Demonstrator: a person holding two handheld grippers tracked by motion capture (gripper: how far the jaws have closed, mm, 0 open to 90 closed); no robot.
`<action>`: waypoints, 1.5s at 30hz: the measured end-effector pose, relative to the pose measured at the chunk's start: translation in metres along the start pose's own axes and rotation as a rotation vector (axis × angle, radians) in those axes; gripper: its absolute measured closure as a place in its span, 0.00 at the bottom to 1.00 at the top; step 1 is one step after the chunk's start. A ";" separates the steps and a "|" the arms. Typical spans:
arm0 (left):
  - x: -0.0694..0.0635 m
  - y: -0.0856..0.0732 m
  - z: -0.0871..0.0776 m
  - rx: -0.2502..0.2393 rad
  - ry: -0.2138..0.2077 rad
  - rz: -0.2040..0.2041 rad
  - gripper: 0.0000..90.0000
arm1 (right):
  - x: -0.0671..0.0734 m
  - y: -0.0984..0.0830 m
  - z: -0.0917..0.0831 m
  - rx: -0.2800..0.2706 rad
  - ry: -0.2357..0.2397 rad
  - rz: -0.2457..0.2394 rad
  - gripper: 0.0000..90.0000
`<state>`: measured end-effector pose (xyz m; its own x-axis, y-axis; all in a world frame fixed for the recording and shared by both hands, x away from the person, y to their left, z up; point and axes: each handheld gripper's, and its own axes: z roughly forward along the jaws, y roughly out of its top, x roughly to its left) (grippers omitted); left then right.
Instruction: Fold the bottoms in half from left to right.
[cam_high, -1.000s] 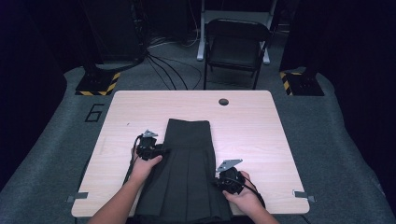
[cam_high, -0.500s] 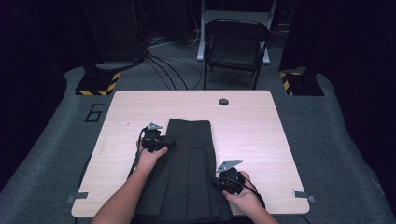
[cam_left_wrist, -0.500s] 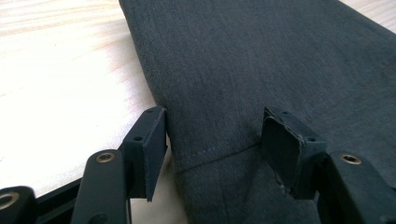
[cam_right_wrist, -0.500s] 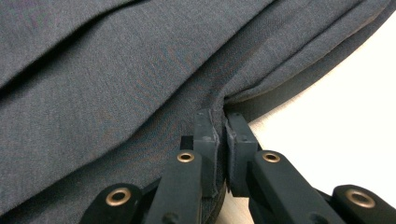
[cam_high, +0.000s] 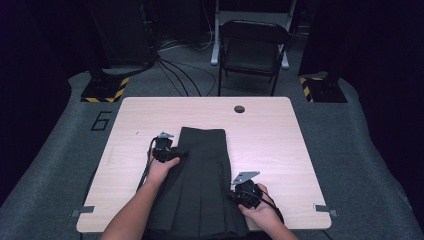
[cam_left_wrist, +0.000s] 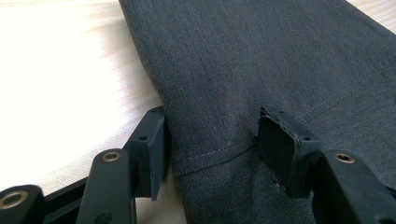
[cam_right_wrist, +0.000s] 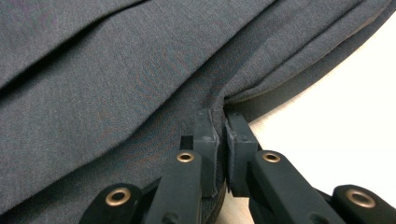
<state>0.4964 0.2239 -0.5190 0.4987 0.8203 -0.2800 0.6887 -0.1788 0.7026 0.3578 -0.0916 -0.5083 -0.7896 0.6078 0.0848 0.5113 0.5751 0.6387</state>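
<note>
Mostly flat, dark pleated skirt (cam_high: 200, 185)

Pale wooden table (cam_high: 280, 150), dark pleated skirt (cam_high: 202, 175) spread flat on it.

Rounded corners, light grain, a small round dark hole (cam_high: 239, 109) near the far edge, grey brackets (cam_high: 325, 209) at both near corners. Skirt laid lengthwise down the middle: narrow waistband end toward the far side, wide pleated hem reaching the near edge. Bare wood left and right of the cloth. In the left gripper view, stitched side edge of the skirt (cam_left_wrist: 261, 70) lying directly on the tabletop (cam_left_wrist: 65, 93).
</note>
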 end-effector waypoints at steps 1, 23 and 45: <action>0.000 0.000 0.000 -0.002 0.004 0.006 0.48 | 0.000 0.000 0.000 0.000 0.000 0.000 0.94; -0.021 0.010 -0.012 -0.055 0.042 0.077 0.88 | 0.001 -0.001 0.000 0.001 -0.008 0.009 0.92; -0.064 0.024 -0.052 -0.146 0.009 0.283 0.89 | -0.001 0.002 0.004 -0.022 -0.018 0.057 0.89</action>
<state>0.4538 0.1952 -0.4500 0.6544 0.7542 -0.0549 0.4404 -0.3211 0.8384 0.3610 -0.0884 -0.5104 -0.7530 0.6492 0.1075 0.5473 0.5271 0.6501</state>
